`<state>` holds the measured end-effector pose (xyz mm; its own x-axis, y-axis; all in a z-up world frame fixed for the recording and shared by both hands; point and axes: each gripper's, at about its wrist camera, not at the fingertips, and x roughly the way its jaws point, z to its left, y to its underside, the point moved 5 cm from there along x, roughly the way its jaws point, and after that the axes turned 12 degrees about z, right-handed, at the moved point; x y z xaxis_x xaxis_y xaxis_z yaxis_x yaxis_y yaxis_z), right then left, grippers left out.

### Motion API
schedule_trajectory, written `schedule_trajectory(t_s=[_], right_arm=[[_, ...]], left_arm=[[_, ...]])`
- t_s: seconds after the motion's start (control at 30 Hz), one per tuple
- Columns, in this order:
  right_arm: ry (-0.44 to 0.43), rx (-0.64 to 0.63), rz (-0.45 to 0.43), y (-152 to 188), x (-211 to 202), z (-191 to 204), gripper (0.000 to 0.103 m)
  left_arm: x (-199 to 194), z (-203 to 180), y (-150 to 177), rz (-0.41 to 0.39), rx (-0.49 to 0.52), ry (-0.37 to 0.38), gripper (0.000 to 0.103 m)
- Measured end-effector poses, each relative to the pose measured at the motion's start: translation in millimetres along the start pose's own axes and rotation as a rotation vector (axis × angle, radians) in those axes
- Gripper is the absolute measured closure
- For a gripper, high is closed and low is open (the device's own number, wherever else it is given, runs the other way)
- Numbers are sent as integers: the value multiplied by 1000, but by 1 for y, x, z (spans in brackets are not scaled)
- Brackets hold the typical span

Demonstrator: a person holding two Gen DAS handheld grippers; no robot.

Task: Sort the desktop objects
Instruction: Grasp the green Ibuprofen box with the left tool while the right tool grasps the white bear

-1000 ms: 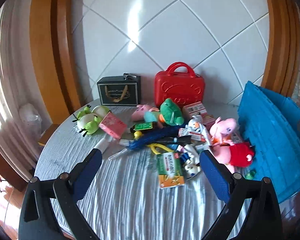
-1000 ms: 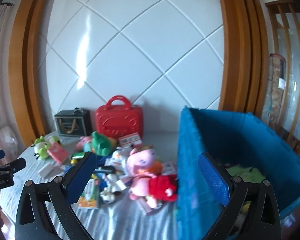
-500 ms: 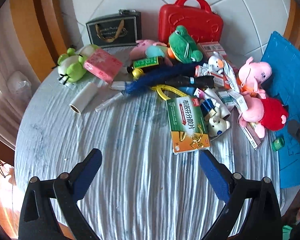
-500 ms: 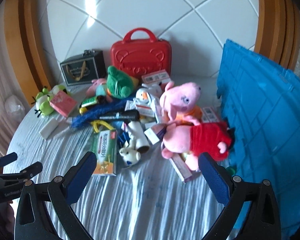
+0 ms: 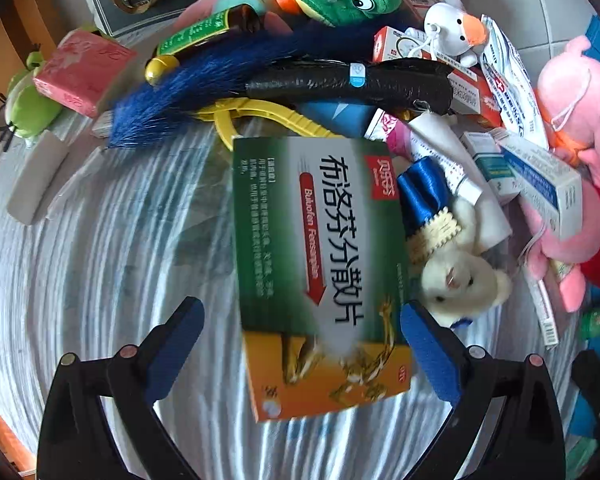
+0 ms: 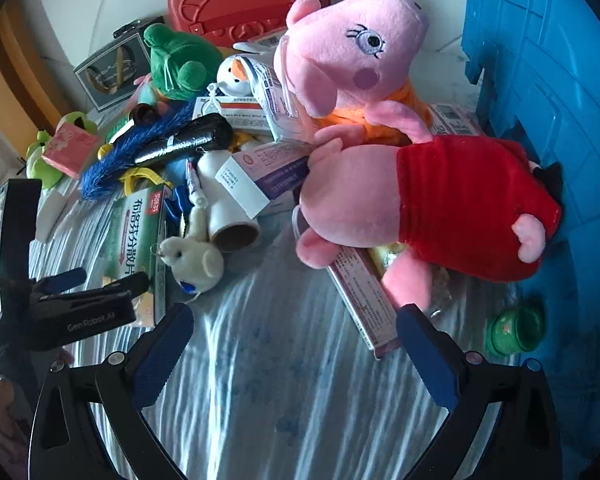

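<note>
The left gripper (image 5: 300, 344), jaws spread wide, straddles the green medicine box (image 5: 320, 264) lying flat on the table (image 5: 100, 280). The right gripper (image 6: 294, 344), also released, faces the red-dressed pig plush (image 6: 440, 204) leaning against the blue crate (image 6: 548, 92), whose inside is hidden.

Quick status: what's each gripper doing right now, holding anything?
Left gripper: open, holding nothing, fingers either side of the green medicine box.
Right gripper: open, empty, over bare tablecloth.
</note>
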<state>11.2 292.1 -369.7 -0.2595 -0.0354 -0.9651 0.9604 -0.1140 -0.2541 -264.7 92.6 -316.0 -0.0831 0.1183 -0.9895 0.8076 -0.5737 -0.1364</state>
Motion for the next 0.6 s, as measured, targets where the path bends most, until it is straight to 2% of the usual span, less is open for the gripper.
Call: schedule_trajectory(t_s=[0.03,0.13,0.2,0.3,0.47,0.6], right_arm=[[-4,-7,8,-1,3,1,0],[-14,-25,30,-6,13,5,0],[-16,-39,36,-10,17,9,0],[-38,-65,47,-15,23,19,0],[-86,-107,73,-21,37,48,0],[-96,-72,77,-26,50,60,0]], left_arm=[[3,-1,-5,8,-11,17,2],[24,-2,-15,59,-2,-56,2],[25,2,-12,45,3,-57,6],[19,9,1,46,10,-46,11],[13,38,31,42,13,-137,12],[11,59,46,41,-21,-111,12]])
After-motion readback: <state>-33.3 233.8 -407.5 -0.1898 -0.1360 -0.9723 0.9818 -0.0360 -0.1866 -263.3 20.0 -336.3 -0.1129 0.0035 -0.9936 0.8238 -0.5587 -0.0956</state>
